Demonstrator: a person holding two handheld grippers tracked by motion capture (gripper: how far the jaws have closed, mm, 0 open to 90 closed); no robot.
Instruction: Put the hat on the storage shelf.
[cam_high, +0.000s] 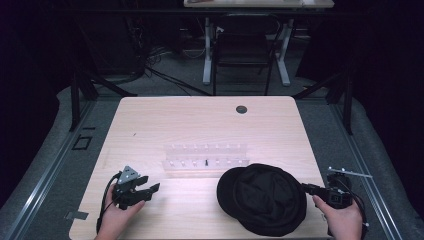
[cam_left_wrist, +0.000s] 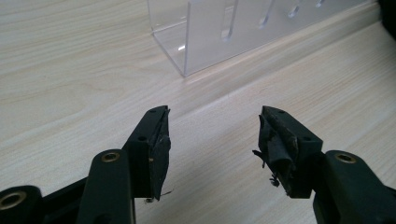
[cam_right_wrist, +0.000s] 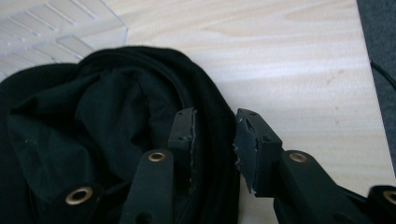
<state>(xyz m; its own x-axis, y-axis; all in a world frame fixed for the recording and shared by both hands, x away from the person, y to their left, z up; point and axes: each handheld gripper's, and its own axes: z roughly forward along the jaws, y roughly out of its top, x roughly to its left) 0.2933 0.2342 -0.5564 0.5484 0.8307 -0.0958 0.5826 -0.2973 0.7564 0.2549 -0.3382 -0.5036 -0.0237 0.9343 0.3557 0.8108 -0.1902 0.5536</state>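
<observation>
Near the right gripper (cam_right_wrist: 214, 140), black hat (cam_high: 262, 199) lies opening-up.

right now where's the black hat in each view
High view: the hat lies at the table's near right, just in front of the clear rack, with the right gripper at its right edge.
Left gripper view: a dark sliver at the top right corner is probably its edge.
Right gripper view: it spans the left and centre, its rim between the jaws.
Shared landmark: the clear rack.
</observation>
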